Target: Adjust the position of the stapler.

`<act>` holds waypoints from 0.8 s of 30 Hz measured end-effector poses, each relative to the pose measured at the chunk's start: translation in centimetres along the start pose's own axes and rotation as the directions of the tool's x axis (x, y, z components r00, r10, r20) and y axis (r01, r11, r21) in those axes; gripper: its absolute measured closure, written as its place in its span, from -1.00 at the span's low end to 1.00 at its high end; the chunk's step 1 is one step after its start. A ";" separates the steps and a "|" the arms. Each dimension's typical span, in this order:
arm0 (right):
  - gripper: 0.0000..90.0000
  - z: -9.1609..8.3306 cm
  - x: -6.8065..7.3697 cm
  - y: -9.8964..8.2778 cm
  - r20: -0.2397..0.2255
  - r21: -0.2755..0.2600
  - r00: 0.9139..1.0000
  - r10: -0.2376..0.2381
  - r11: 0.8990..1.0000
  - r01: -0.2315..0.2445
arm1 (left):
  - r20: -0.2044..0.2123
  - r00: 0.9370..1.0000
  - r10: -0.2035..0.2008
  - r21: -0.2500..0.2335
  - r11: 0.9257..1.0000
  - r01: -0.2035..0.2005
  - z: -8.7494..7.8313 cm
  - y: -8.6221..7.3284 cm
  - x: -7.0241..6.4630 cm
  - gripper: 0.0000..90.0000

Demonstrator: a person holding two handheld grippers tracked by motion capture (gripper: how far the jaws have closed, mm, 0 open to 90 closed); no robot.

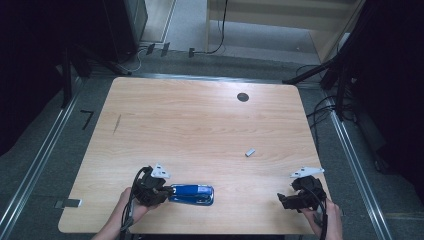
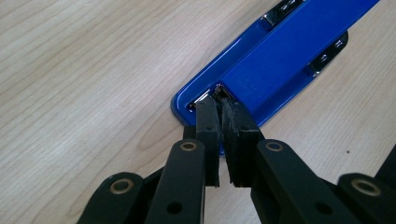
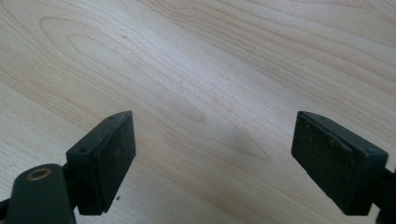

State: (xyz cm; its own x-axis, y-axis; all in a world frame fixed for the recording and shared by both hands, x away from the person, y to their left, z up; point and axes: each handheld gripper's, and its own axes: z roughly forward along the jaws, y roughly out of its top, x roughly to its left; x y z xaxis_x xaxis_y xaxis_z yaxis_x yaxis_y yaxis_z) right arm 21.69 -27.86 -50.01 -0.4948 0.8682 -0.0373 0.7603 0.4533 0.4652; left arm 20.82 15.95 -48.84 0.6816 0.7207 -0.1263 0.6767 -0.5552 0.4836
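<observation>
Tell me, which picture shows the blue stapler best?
The left gripper view: the blue stapler is close up, its metal end at the shut fingers. The high view shows it whole but small.

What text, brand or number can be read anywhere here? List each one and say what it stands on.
No text can be read.
Blue stapler: faint embossed marks on its top arm, too blurred to read.
Small grey piece on the table: too small to tell any marking.
</observation>
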 end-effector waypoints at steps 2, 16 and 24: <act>-0.69 0.0 0.1 0.0 0.000 0.004 1.000 -0.004 1.000 0.004 | 0.002 1.000 -0.001 -0.003 1.000 0.001 0.1 0.0 -0.2 0.92; -0.69 0.2 0.7 0.2 -0.005 0.013 1.000 -0.026 1.000 0.026 | 0.015 0.999 0.029 -0.001 1.000 -0.029 0.6 0.4 -1.3 0.92; -0.69 0.2 1.4 0.6 -0.022 0.012 0.999 -0.041 0.999 0.041 | 0.018 0.999 0.031 -0.002 1.000 -0.031 0.8 0.6 -1.7 0.92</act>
State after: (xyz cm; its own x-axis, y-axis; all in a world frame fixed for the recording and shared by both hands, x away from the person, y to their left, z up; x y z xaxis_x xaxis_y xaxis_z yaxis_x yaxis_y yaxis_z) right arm 21.53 -26.30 -50.00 -0.5346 0.8443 -0.0365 0.7445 0.4910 0.4523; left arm 20.35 14.07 -49.01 0.7073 0.6954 -0.1270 0.6546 -0.5764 0.4892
